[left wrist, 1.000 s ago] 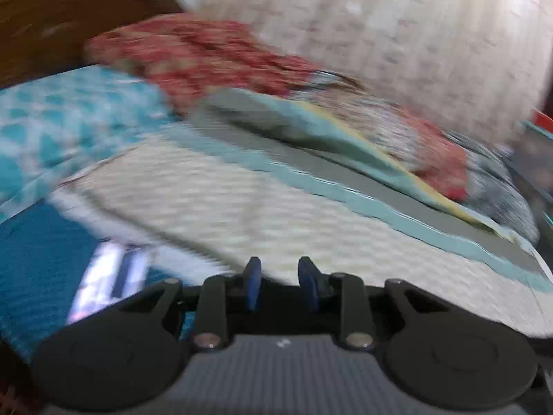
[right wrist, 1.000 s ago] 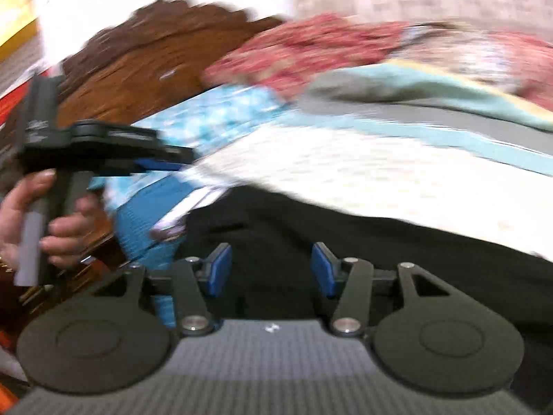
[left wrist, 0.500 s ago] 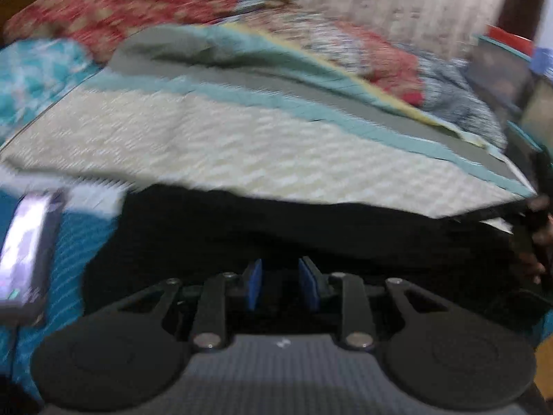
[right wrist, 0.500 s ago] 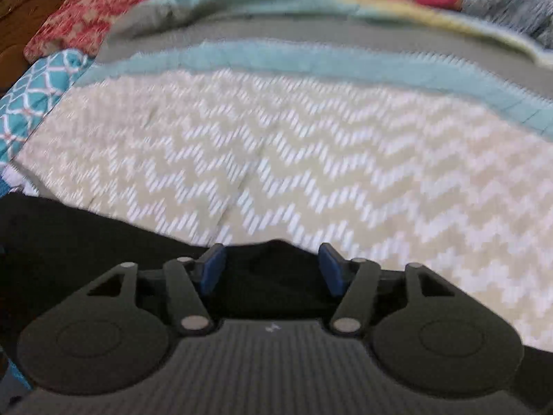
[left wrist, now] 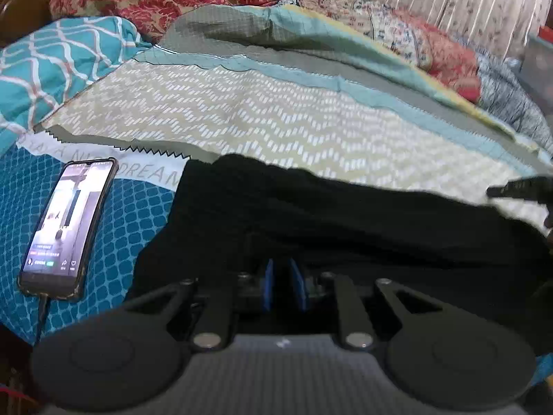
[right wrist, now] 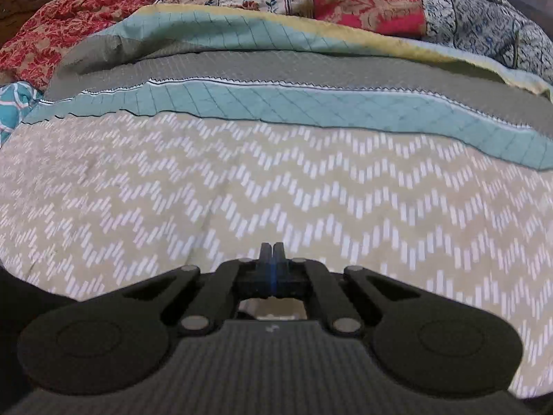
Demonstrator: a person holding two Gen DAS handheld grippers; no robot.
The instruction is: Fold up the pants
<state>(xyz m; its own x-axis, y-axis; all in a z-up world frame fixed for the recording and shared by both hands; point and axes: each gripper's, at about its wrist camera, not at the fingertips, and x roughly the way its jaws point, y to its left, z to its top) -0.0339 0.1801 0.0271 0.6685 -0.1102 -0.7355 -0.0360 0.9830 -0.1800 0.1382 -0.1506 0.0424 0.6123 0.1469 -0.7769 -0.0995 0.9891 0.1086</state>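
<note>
Where pants (left wrist: pixel 345 228) lie: chevron quilt (right wrist: pixel 242 186), phone (left wrist: pixel 65 228) alongside.

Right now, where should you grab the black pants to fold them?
Probably by the edges. The pants lie spread flat across the bed, so pinch the near edge from above, where the left gripper is closing on cloth, and a far corner too.
</note>
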